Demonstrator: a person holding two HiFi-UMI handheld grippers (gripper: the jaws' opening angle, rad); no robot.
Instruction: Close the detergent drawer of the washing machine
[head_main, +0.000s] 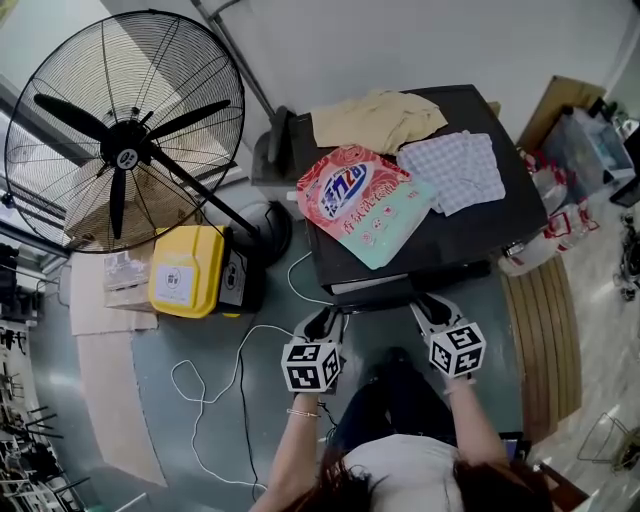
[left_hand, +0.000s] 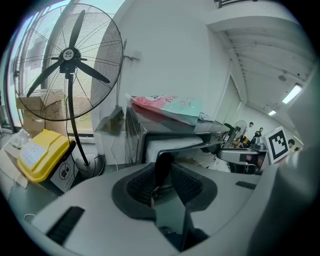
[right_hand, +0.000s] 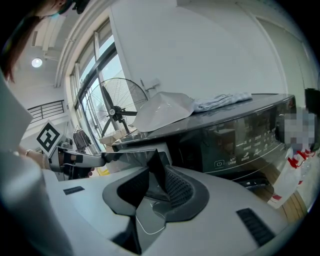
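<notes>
The black washing machine (head_main: 470, 235) has its detergent drawer (head_main: 372, 291) pulled out toward me; the white drawer body (left_hand: 172, 144) shows behind its dark front panel (right_hand: 131, 155). My left gripper (head_main: 329, 319) is at the panel's left end. In the left gripper view that end fills the gap between the pads of the left gripper (left_hand: 164, 172). My right gripper (head_main: 429, 306) is at the panel's right end, and the panel's corner sits tight between the pads of the right gripper (right_hand: 157, 176). Both hold level with the drawer.
A pink and green detergent bag (head_main: 365, 200), a checked cloth (head_main: 455, 170) and a beige cloth (head_main: 375, 118) lie on the machine. A large standing fan (head_main: 125, 130) and a yellow box (head_main: 187, 270) are at the left. A white cable (head_main: 215, 380) runs over the floor.
</notes>
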